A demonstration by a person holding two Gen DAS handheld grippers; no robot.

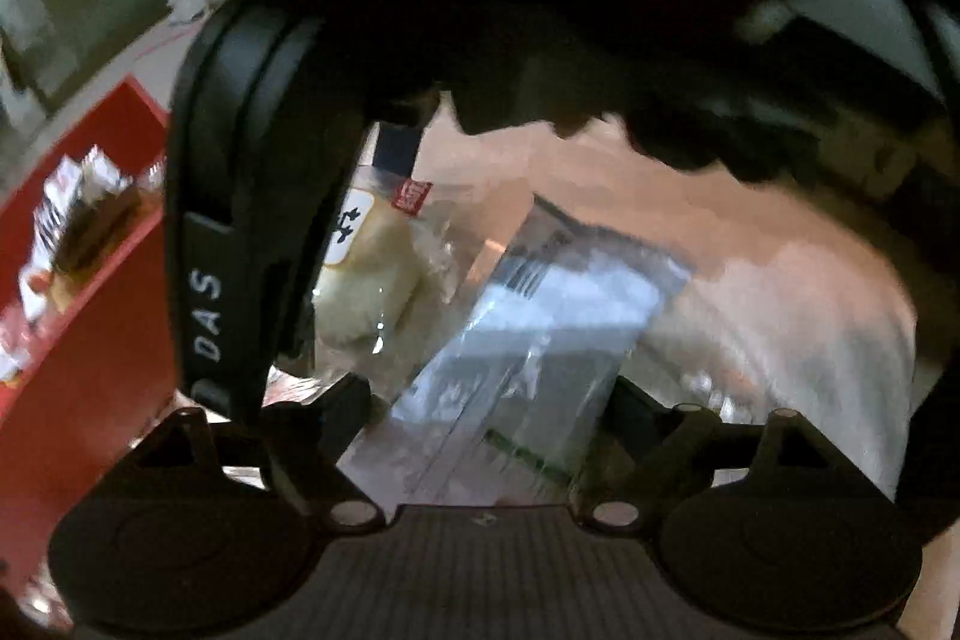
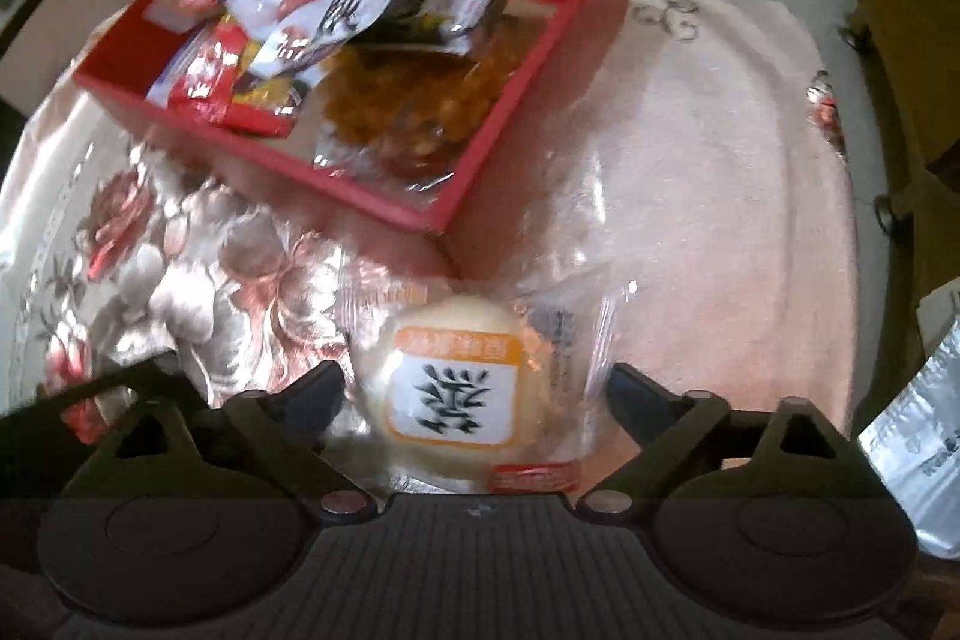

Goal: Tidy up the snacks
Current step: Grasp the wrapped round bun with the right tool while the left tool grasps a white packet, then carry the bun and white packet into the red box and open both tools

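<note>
Several packets are already lying in the red tray [image 2: 540, 58], while both grippers, left gripper [image 1: 480, 400] and right gripper [image 2: 474, 388], are hanging wide over a silver packet [image 1: 540, 316] and a wrapped bun [image 2: 456, 388].

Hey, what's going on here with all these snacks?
A person is sorting snacks with hand-held tongs. The right tongs stand open around a wrapped pale bun on the flowered cloth, beside a red tray already holding several packets. The left tongs are open over a silvery packet.
</note>
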